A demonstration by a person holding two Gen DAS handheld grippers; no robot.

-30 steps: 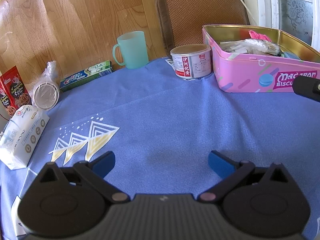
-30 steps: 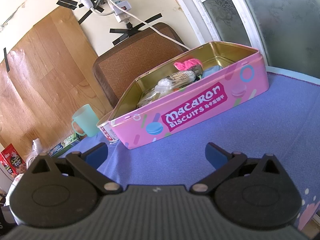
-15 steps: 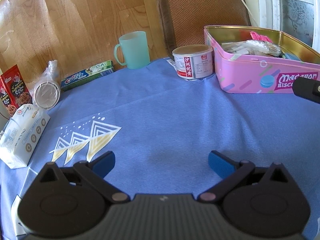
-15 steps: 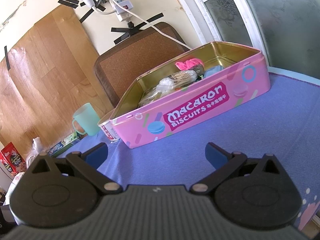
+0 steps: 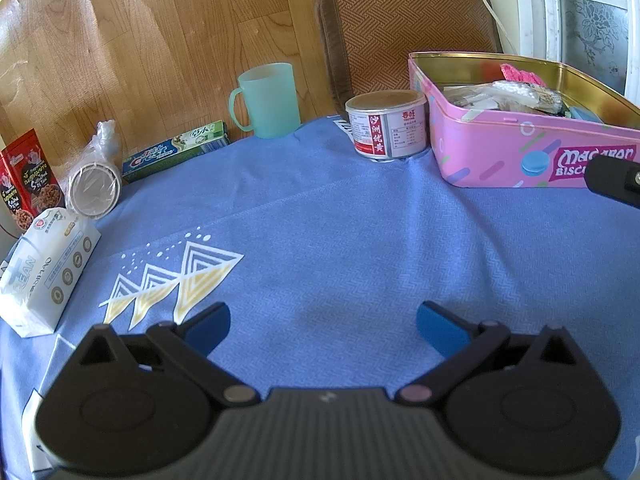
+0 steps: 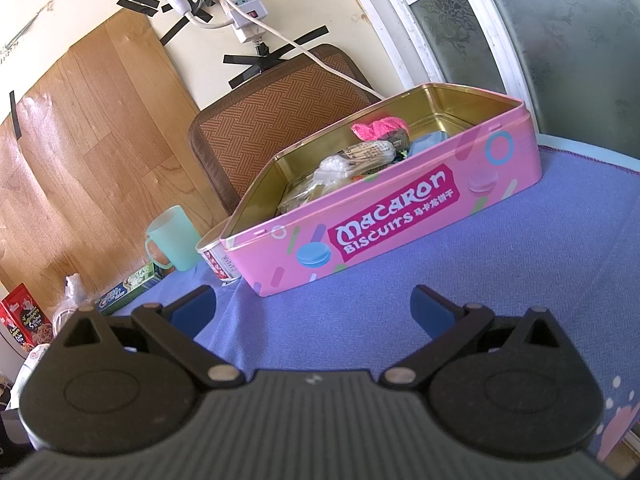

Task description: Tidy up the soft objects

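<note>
An open pink macaron biscuit tin (image 5: 500, 152) stands at the back right of the blue tablecloth; it also shows in the right wrist view (image 6: 400, 216). Inside lie a pink fuzzy cloth (image 6: 378, 128), clear bags of small items (image 6: 340, 168) and a light blue piece (image 6: 430, 140). My left gripper (image 5: 323, 326) is open and empty over the cloth's middle. My right gripper (image 6: 314, 308) is open and empty in front of the tin. Part of the right gripper shows at the right edge of the left wrist view (image 5: 616, 180).
A round food can (image 5: 386, 124) stands left of the tin. A mint cup (image 5: 266, 100), a toothpaste box (image 5: 176, 150), a wrapped cup stack (image 5: 94, 184), a white tissue pack (image 5: 44, 272) and a red snack box (image 5: 28, 176) line the left side. A brown chair (image 5: 400, 28) stands behind the table.
Both views have shifted slightly; the tin sits a little lower and farther right in each. Both grippers stay open and empty.
</note>
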